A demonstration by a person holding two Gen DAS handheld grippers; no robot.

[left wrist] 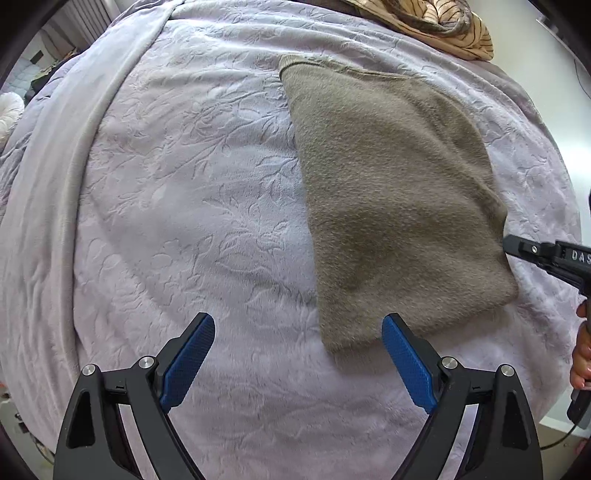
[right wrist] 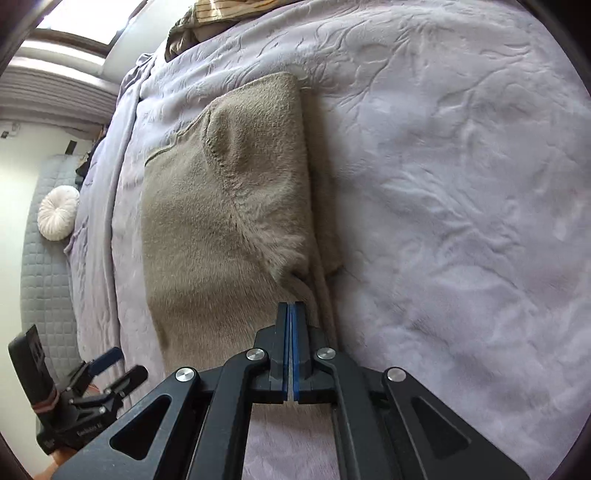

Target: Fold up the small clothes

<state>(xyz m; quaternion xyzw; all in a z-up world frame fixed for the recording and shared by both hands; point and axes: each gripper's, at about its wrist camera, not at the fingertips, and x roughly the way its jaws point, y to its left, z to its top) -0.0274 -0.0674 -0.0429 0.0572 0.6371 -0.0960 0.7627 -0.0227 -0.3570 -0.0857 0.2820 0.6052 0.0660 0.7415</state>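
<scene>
On the lilac blanket (left wrist: 192,206) lies a taupe knit garment (left wrist: 391,206), already folded into a flat, roughly oblong shape, its near corner just beside the left gripper (left wrist: 298,347). That gripper hangs above the blanket with its blue pads (left wrist: 188,362) spread wide — nothing between them, only bare embossed fabric below. At the garment's right edge the black tip of the right gripper (left wrist: 543,254) reaches in, with part of a hand (left wrist: 581,354) showing at the frame's border.

From the right wrist, the right gripper (right wrist: 290,310) has its pads pressed together with no gap to speak of. Its tip sits at the garment's (right wrist: 221,221) near edge, where a fold of the knit bunches up; whether any cloth is actually pinched between the pads cannot be told. One folded layer with a visible seam lies over the rest of the garment, its long edge running straight along the blanket (right wrist: 461,184). The left gripper (right wrist: 118,365) shows low at the left, apart from the garment — fingers open. A striped cloth (left wrist: 450,26) sits at the far end of the bed, and a round white cushion (right wrist: 59,212) rests on a grey quilted surface beside it.
</scene>
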